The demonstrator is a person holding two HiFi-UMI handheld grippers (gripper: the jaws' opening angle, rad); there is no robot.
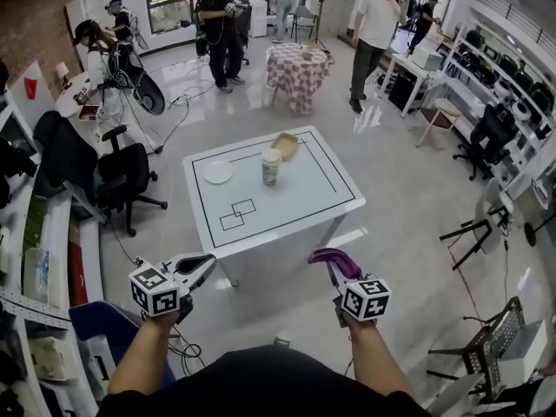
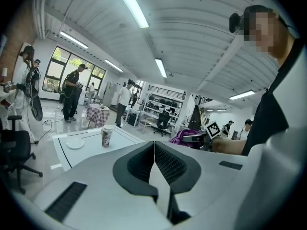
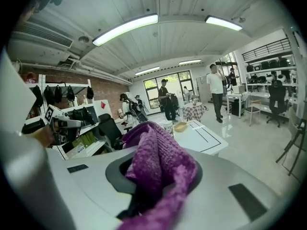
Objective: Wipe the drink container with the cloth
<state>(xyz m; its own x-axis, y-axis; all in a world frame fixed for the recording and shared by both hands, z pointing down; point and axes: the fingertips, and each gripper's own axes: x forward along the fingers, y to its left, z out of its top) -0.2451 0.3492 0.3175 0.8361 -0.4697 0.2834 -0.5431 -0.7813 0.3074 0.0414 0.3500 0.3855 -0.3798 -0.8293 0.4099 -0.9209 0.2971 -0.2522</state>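
Holding both bare forearms out ahead of the body, the person has the two grippers level with each other and short of the table [image 1: 323, 200], touching nothing on it. The left forearm [image 1: 143, 359] angles the left gripper [image 1: 205, 266] inward toward the table's near edge; its jaws are pressed together with nothing between them, as the left gripper view [image 2: 154, 150] shows. The right forearm [image 1: 373, 363] points the right gripper [image 1: 323, 261] up and inward; it pinches one purple cloth [image 3: 160, 164], which bunches out over its top. On the table stand three things: one cup [image 1: 271, 167] near the middle, one plate [image 1: 218, 173] just left of it, and one tan bowl [image 1: 285, 145] behind it. The cloth covers most of the right gripper's jaws in the right gripper view and hides part of the cup [image 3: 168, 126] there. Both elbows are cut off behind the dark shirt at the bottom of the head view.
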